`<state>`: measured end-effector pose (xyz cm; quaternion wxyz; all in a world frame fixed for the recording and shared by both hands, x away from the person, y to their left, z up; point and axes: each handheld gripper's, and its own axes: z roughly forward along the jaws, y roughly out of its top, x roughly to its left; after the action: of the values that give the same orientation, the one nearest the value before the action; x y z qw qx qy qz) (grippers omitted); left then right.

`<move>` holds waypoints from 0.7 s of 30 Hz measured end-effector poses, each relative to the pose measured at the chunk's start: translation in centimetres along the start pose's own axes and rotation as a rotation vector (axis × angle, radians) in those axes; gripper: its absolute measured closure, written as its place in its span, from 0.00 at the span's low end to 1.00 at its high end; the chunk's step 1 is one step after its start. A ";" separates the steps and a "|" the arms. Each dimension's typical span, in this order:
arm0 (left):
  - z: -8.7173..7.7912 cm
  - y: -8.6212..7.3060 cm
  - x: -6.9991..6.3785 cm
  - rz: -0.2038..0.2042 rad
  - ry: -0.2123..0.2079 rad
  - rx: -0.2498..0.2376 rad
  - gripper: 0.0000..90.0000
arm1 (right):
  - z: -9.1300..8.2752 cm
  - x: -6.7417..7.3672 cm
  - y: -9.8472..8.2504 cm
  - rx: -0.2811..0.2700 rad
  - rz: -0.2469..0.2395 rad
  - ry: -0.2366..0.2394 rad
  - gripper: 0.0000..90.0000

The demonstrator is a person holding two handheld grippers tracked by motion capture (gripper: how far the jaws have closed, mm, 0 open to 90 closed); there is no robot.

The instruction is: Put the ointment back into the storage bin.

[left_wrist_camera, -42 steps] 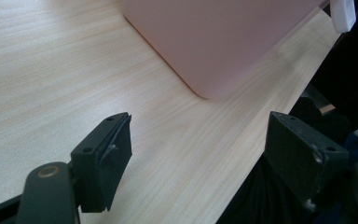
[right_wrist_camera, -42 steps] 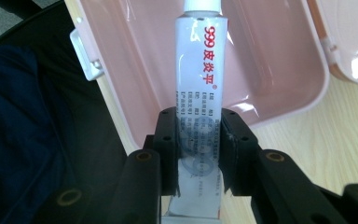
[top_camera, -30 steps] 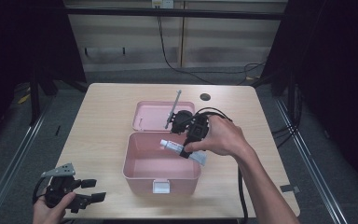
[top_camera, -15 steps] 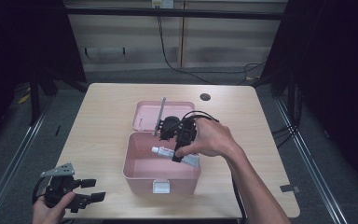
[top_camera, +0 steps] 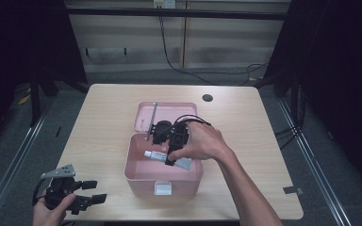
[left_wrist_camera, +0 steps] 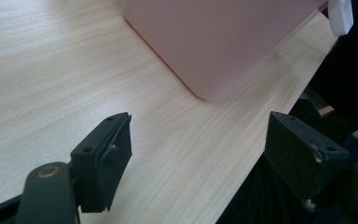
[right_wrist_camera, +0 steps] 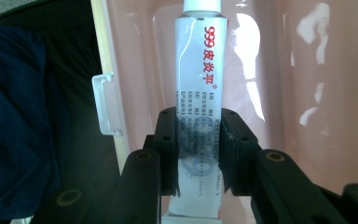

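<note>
Step in hand: placing. Right tool [top_camera: 170, 158] is clenched on a white ointment tube [right_wrist_camera: 199, 93], jaws pinching it near its crimped end, cap pointing away from the tool. In the high view the tube [top_camera: 158, 156] lies crosswise inside the open pink box [top_camera: 136, 175], which sits toward the desk's near edge, about mid-width. The box lid [top_camera: 141, 113] lies flat behind it, toward the far edge. I can't tell whether the tube touches the box floor or hangs just above it.

Left tool [top_camera: 86, 197] idles at the desk's near-left corner, jaws spread, nothing between them; the left gripper view shows bare desk [left_wrist_camera: 51, 70] and the box wall just ahead.

Next move, my read: settle the tube on the box floor, release, then lift straight out so the jaws don't drag it or catch the rim. White latch [top_camera: 163, 189] faces the near edge; closing the lid likely follows.
</note>
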<state>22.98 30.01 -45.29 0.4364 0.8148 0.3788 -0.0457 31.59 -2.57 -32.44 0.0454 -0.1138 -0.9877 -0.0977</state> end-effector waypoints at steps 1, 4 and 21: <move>0.0 0.0 0.0 0.000 0.000 0.000 0.25 | 0.0 0.0 0.0 0.000 0.000 0.000 0.79; 0.0 0.0 0.0 -0.002 -0.001 0.000 0.25 | 0.8 -0.1 0.0 0.017 0.002 0.017 0.79; 0.1 0.0 -0.1 0.003 -0.004 0.009 0.25 | 3.8 -0.7 -0.5 0.044 0.021 0.048 0.79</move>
<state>22.94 29.87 -45.32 0.4335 0.8174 0.3764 -0.0481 31.93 -2.44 -36.30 0.0724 -0.1208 -0.9870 -0.0780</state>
